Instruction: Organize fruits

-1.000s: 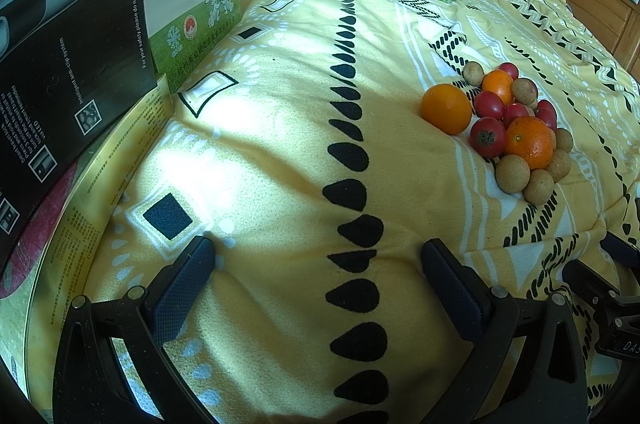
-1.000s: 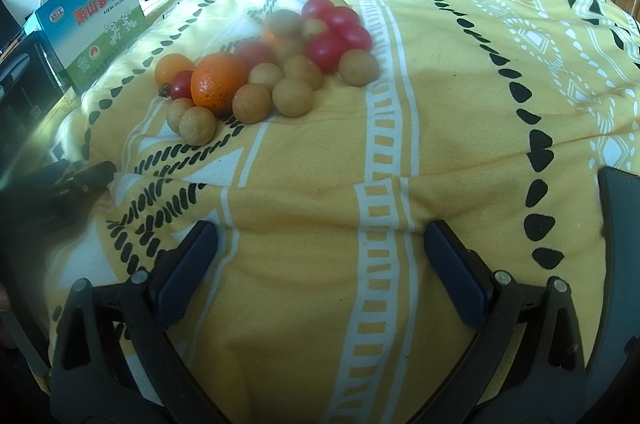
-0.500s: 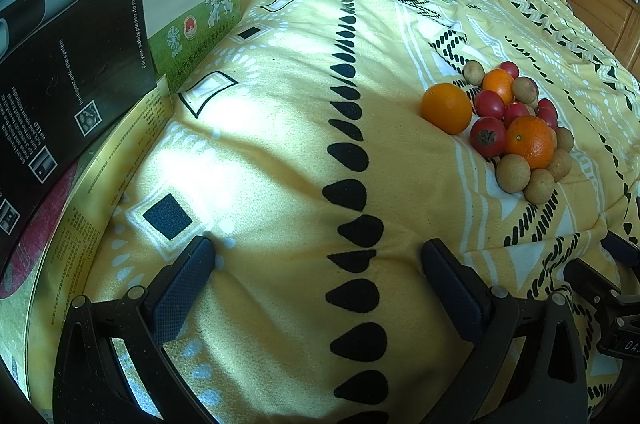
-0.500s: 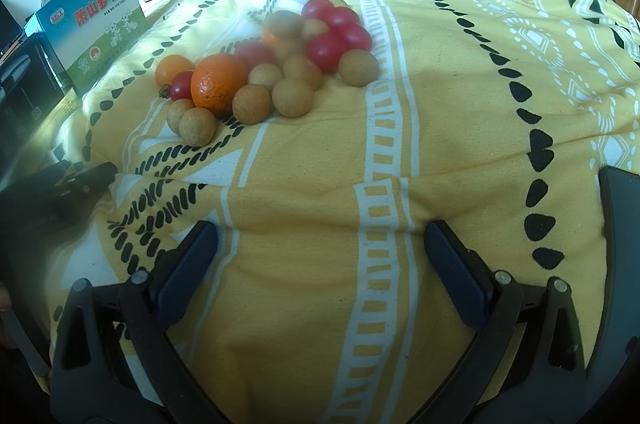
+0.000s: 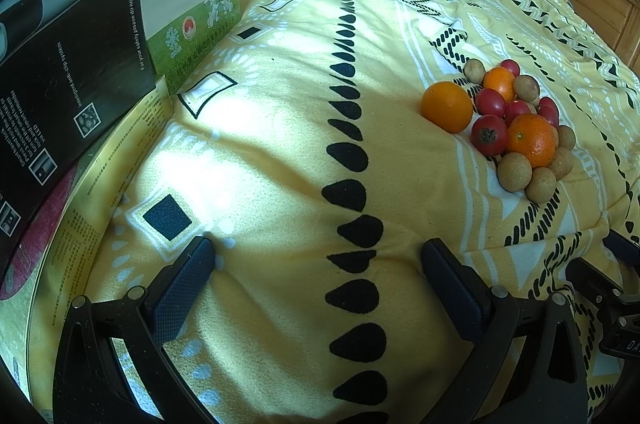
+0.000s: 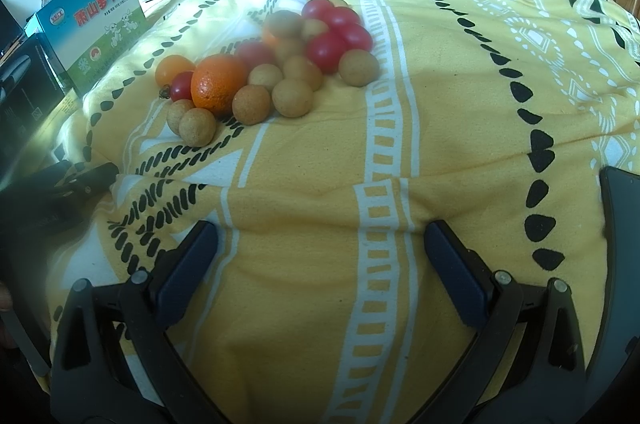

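Nothing is shifting since earlier: both the left tool (image 5: pixel 318 256) and right tool (image 6: pixel 320 244) are gaping empty near the fruit pile (image 6: pixel 272 63), seemingly resting on the blanket (image 6: pixel 460 103).

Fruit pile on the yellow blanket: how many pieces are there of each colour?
Oranges: 3
Red tomatoes: 6
Brown fruits: 11 (they overlap in the pile, so this count is approximate)
Total: about 20
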Motion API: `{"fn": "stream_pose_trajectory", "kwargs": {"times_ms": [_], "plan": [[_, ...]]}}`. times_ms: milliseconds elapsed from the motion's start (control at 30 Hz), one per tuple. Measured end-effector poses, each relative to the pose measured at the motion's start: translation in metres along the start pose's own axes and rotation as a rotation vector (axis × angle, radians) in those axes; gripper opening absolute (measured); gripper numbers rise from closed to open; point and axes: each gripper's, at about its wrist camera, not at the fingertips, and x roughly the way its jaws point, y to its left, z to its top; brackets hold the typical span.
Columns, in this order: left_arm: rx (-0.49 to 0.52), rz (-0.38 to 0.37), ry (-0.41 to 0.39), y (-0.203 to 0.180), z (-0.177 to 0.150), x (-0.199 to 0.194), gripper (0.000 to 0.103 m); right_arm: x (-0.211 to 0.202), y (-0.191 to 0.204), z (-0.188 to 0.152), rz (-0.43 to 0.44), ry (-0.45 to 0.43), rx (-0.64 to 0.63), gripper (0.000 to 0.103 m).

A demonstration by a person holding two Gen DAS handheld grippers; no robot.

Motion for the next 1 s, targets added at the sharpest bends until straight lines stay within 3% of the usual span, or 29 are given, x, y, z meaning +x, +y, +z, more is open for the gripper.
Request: {"fn": "stream_pose_trajectory", "kwargs": {"times_ms": [300,1000], "plan": [[0.004,0.005,0.003,-0.0007,0.0010,-0.0002,0.103,-0.0014,0.0068,0.0009,-0.053,0.014,-0.026,0.103],[0.003,0.002,-0.001,-0.0008,0.0011,0.0007,0.103,-0.0011,0.0064,0.0003,-0.040,0.012,-0.019,0.103]]}}
